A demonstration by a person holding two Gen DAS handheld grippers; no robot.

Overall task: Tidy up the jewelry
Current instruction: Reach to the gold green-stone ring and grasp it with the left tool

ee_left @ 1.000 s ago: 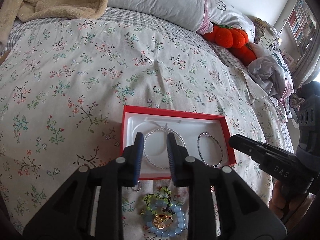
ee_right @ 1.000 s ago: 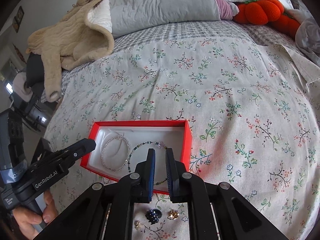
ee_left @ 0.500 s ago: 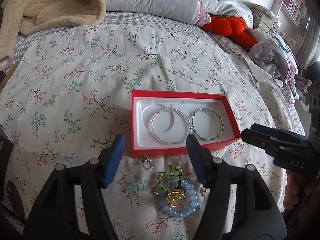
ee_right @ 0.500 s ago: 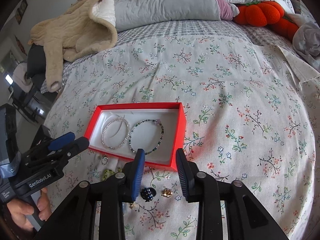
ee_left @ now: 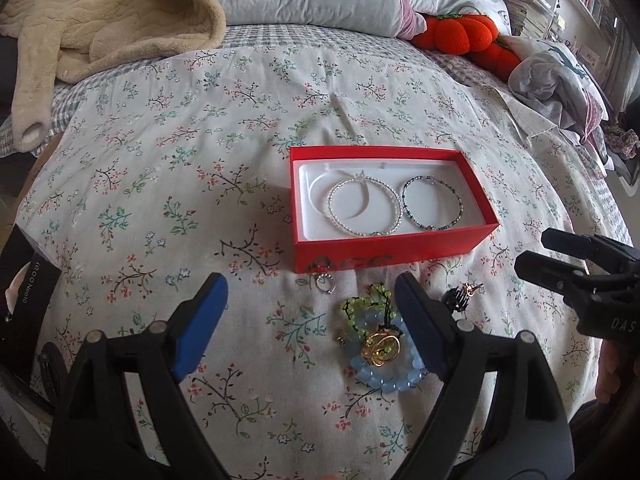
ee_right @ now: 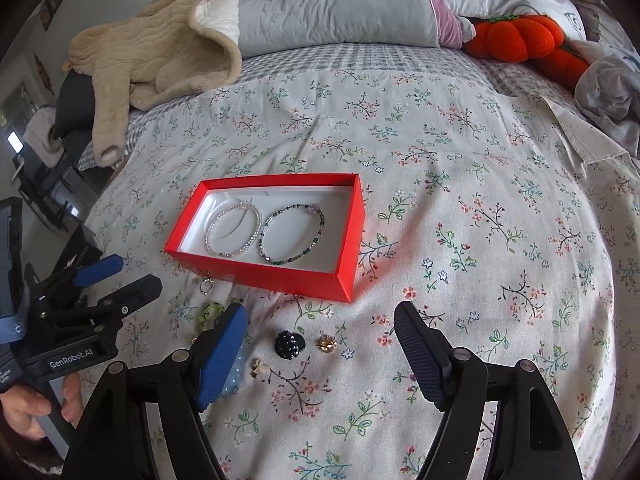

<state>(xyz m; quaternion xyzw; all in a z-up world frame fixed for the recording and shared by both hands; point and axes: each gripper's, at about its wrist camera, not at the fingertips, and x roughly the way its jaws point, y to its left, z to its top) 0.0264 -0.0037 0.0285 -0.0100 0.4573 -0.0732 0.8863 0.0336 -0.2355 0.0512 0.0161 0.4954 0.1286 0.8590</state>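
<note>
While the red box [ee_left: 394, 246] lies open on the floral bedspread [ee_left: 168, 168], both grippers hover on its near side with their jaws spread wide and nothing between them. Its long axis runs left to right in the left wrist view; in the right wrist view the box [ee_right: 280, 276] sits skewed, its right end turned toward the camera. Inside it, on a white liner, a pearl bracelet [ee_left: 364, 208] lies flat just beside a dark green beaded bracelet [ee_left: 432, 208], the pearl one nearer the box's left end.

In front of the box's near wall, loose pieces rest on the bedspread: a small silver ring [ee_left: 325, 283] close to the wall, then a cluster of green beads [ee_left: 362, 304] touching a pale blue bead bracelet [ee_left: 390, 380] with a gold wire charm [ee_left: 380, 346] on top. A dark beaded piece [ee_right: 290, 344] and a small gold earring [ee_right: 326, 343] lie near the box's right corner.

The left gripper [ee_left: 312, 320] frames the bead cluster; the right gripper [ee_right: 320, 344] frames the dark piece and the earring.
</note>
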